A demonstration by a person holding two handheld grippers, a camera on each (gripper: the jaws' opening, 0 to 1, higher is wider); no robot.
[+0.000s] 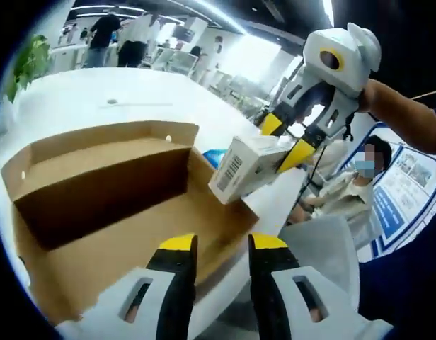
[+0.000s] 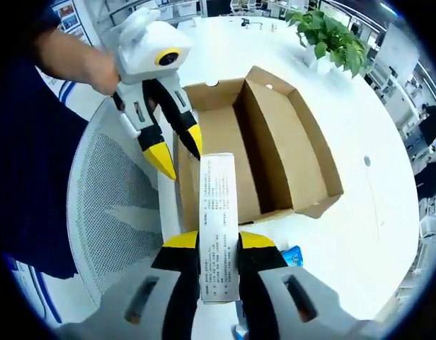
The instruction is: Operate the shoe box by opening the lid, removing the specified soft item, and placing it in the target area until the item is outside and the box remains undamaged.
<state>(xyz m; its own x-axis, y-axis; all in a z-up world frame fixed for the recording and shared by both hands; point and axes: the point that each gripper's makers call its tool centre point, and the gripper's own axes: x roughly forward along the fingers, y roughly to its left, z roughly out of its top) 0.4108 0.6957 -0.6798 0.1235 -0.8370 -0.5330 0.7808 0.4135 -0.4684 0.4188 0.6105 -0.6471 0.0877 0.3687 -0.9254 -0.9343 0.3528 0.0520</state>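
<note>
**Small carton pinched above the open shoe box**

Your right gripper (image 2: pixel 218 244) has its yellow-tipped fingers (image 2: pixel 181 241) pressed against both long sides of a small white carton (image 2: pixel 218 227), printed text facing the camera and the carton pointing forward out of the jaws. In the left gripper view that same carton (image 1: pixel 248 168) shows a barcode on its end face and sits clamped in the right gripper (image 1: pixel 289 145), held in the air over the near corner of the shoe box (image 1: pixel 105 205). Your left gripper (image 1: pixel 224 244) holds nothing; its fingers stand apart with a clear gap, just above the box's front edge. The brown cardboard box (image 2: pixel 274 142) lies open on the white table (image 2: pixel 345 234), its lid folded back. A potted plant (image 2: pixel 331 39) stands further along the table. A mesh chair (image 2: pixel 115 212) sits beside the table edge.
</note>
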